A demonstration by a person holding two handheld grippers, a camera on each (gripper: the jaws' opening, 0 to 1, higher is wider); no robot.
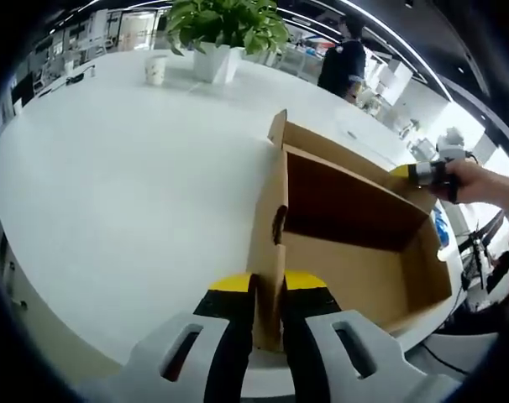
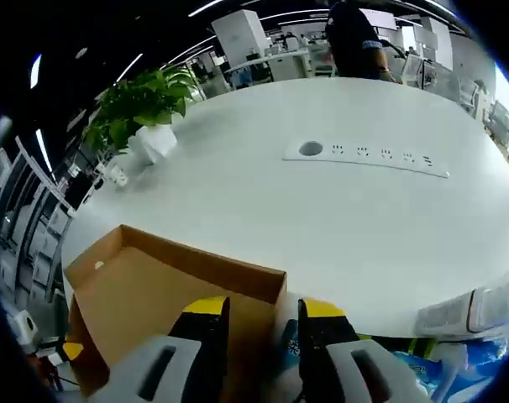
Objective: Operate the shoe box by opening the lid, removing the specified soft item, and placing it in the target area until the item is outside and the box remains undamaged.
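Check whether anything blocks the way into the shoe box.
Nothing visible does: the right claw holds the lid open, the left claw grips the box wall. I cannot make out the soft item.

- No text, label, brand, number or sign can be read in either view.
- The shoe box [image 1: 355, 252] shows plain brown cardboard, inside and out, with no print to make out.
- The paper cup [image 1: 156, 70] on the bench [image 1: 137, 185] carries a faint pattern, too small to read.
- The socket strip [image 2: 368, 155] set in the bench shows no legible marking.
- The blue-printed packaging [image 2: 422, 365] at the bench edge is too blurred to read.
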